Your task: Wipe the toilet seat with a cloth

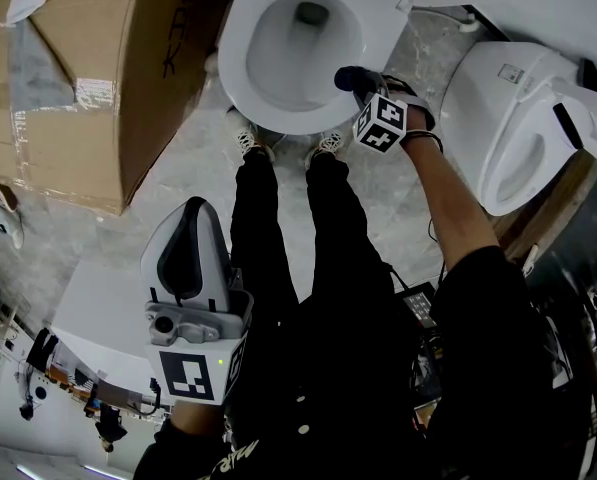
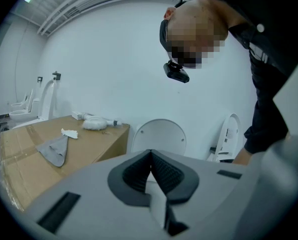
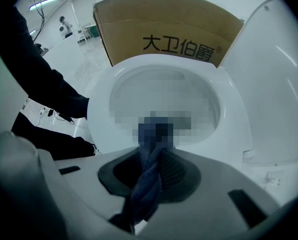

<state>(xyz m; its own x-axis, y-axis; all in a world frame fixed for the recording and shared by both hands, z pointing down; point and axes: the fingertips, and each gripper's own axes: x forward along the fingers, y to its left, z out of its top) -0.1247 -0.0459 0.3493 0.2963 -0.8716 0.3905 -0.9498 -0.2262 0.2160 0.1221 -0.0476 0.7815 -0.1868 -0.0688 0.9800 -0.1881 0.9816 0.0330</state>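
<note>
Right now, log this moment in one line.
right hand-held gripper shut on blue cloth | at toilet seat | left hand-held gripper shut, empty

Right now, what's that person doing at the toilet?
A person stands in front of the toilet seat with a gripper tool in each hand. The right gripper is shut on a dark blue cloth and holds it at the seat's front rim, where wiping would happen. I can't tell if the cloth is touching the seat. The left gripper is shut with nothing in it, held low and away from the toilet. A cardboard box stands beside the toilet.
</note>
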